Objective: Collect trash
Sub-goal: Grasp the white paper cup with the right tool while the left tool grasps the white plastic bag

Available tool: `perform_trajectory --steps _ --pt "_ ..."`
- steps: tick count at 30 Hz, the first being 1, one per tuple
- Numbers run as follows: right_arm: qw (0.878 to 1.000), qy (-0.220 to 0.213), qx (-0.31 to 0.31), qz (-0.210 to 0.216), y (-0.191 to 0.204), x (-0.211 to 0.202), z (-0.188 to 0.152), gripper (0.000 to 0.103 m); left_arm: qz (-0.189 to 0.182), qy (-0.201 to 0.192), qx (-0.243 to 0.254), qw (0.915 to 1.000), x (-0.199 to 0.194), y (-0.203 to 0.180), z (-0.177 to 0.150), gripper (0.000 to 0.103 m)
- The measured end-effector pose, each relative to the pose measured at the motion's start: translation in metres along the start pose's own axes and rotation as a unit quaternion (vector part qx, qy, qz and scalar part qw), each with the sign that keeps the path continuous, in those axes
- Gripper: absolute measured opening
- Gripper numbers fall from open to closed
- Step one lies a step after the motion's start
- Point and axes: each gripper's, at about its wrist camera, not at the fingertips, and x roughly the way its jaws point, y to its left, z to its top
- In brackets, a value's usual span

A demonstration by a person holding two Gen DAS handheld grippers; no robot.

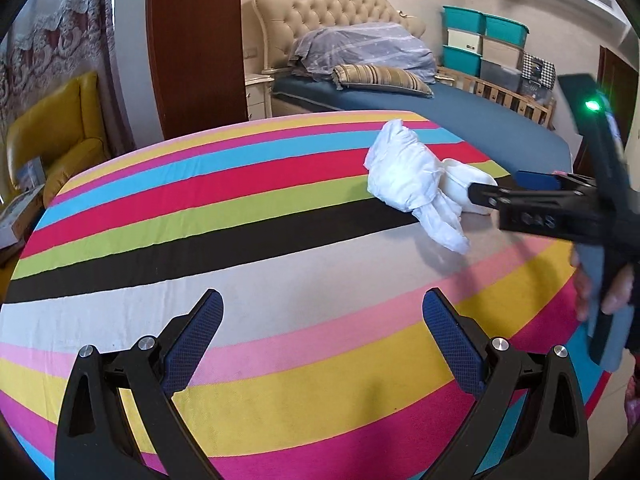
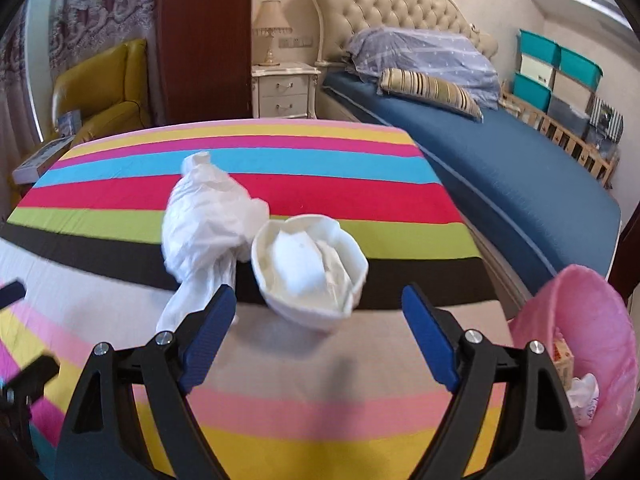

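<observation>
A crumpled white plastic bag (image 2: 208,220) lies on the striped tablecloth (image 2: 320,184). A crushed white paper bowl (image 2: 308,272) with paper inside lies just right of it. Both show in the left wrist view, the bag (image 1: 408,176) and the bowl (image 1: 468,180). My right gripper (image 2: 318,308) is open, its fingers on either side of the bowl's near edge, close to it; it also shows from the side in the left wrist view (image 1: 500,192). My left gripper (image 1: 322,316) is open and empty over the table's near part, well short of the trash.
A pink-lined bin (image 2: 584,344) holding some trash stands at the table's right edge. A blue bed (image 2: 500,160) lies beyond the table. A yellow armchair (image 2: 100,88) and a nightstand (image 2: 284,88) stand at the back.
</observation>
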Motion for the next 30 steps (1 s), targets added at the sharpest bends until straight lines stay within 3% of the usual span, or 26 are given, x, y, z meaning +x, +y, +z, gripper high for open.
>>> perform_trajectory --steps 7,9,10,11,22,30 --pt "0.998 0.054 0.018 -0.003 0.005 0.048 0.021 0.082 0.004 -0.004 0.010 0.9999 -0.002 -0.005 0.001 0.096" --pt "0.998 0.052 0.018 0.003 0.005 0.051 0.023 0.081 0.005 0.000 0.013 0.9999 0.000 -0.007 0.004 0.096" --pt "0.999 0.047 0.019 0.012 0.005 0.049 0.024 0.065 0.004 0.002 0.014 0.9999 0.001 -0.008 0.005 0.096" --pt "0.999 0.044 0.021 0.017 0.003 0.048 0.024 0.065 0.001 0.005 0.014 0.9999 0.002 -0.010 0.008 0.096" --pt "0.999 -0.034 0.030 0.021 -0.028 -0.031 -0.014 0.064 -0.011 0.032 0.024 0.9991 0.039 -0.037 0.049 0.096" --pt "0.998 -0.053 0.035 0.010 -0.043 -0.061 -0.056 0.064 -0.024 0.051 0.006 0.9984 0.085 -0.075 0.087 0.096"
